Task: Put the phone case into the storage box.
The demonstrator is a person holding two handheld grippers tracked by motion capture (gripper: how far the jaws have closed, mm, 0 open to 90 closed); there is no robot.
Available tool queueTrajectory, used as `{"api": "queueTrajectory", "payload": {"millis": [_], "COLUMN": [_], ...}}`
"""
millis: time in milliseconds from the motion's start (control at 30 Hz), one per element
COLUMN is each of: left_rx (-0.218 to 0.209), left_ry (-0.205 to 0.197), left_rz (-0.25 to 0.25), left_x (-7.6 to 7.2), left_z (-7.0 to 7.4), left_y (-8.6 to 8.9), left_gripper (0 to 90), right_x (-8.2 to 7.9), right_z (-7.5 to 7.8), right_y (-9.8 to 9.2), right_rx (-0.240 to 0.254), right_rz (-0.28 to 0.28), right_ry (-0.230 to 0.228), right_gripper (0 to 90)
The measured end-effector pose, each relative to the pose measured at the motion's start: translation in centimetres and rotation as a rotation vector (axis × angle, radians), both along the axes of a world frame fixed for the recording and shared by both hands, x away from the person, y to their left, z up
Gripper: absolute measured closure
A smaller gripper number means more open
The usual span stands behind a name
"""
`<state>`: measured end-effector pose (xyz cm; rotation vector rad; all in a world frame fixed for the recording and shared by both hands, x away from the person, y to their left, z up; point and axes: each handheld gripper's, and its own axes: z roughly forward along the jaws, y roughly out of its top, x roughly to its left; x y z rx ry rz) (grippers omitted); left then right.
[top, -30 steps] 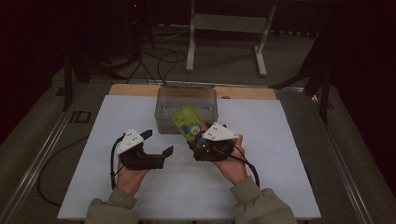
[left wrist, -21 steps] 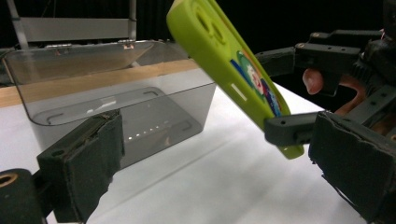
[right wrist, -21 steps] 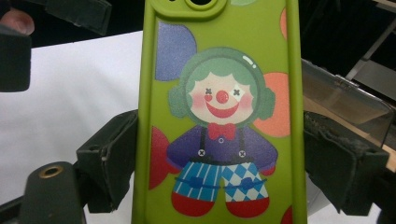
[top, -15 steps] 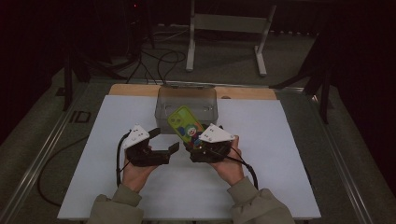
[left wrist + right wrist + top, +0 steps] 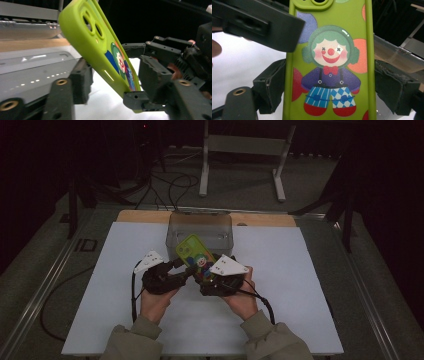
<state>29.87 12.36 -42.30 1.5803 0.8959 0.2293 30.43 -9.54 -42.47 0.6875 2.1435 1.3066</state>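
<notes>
You're holding the lime-green soft phone case w/ the clown print (image 5: 196,259) up off the white table mat (image 5: 300,285), just in front of the clear grey plastic box (image 5: 200,227), which is sitting at 12 o'clock from your hands. Your right gripper (image 5: 212,279) is pinching the case by its long edges; its pads (image 5: 270,85) are pressing in from both sides in the right gripper view. Your left gripper (image 5: 181,271) has come in from 9 o'clock since a sec ago and its jaws have just been closing around the case's face and back. Left pad (image 5: 81,80) is sitting right at the case; can't tell if the far pad is pressing yet. Probably you're setting up a two-handed hold, so the right can let go or regrip soon
</notes>
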Motion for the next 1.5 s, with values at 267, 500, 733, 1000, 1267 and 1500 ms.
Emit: {"api": "queueTrajectory", "payload": {"millis": [267,500,733,1000,1267,1500], "left_rx": [-0.058,-0.102,-0.132,-0.134,-0.087,-0.077], "left_ry": [0.025,0.039,0.049,0.044,0.028,0.025], "left_rz": [-0.013,-0.013,-0.027,-0.046,-0.044,-0.035], "left_x": [0.31,0.47,0.62,0.54,0.34,0.28], "left_z": [-0.43,-0.66,-0.74,-0.67,-0.13,0.01], "left_y": [-0.07,0.08,0.04,-0.18,-0.52,-0.37], "left_gripper": [63.2,70.4,74.4,78.2,78.2,78.2], "right_x": [-0.27,-0.56,-0.68,-0.51,-0.26,-0.28], "right_z": [0.16,0.05,-0.08,-0.17,-0.13,-0.09], "right_y": [0.06,0.39,0.63,0.57,0.25,-0.1], "right_rx": [0.027,0.026,0.012,0.004,0.023,0.018], "right_rz": [0.006,-0.005,-0.018,-0.015,0.005,0.022], "right_ry": [-0.02,-0.037,-0.052,-0.04,-0.017,-0.004], "right_gripper": [16.2,16.2,16.2,16.0,15.4,12.8]}}
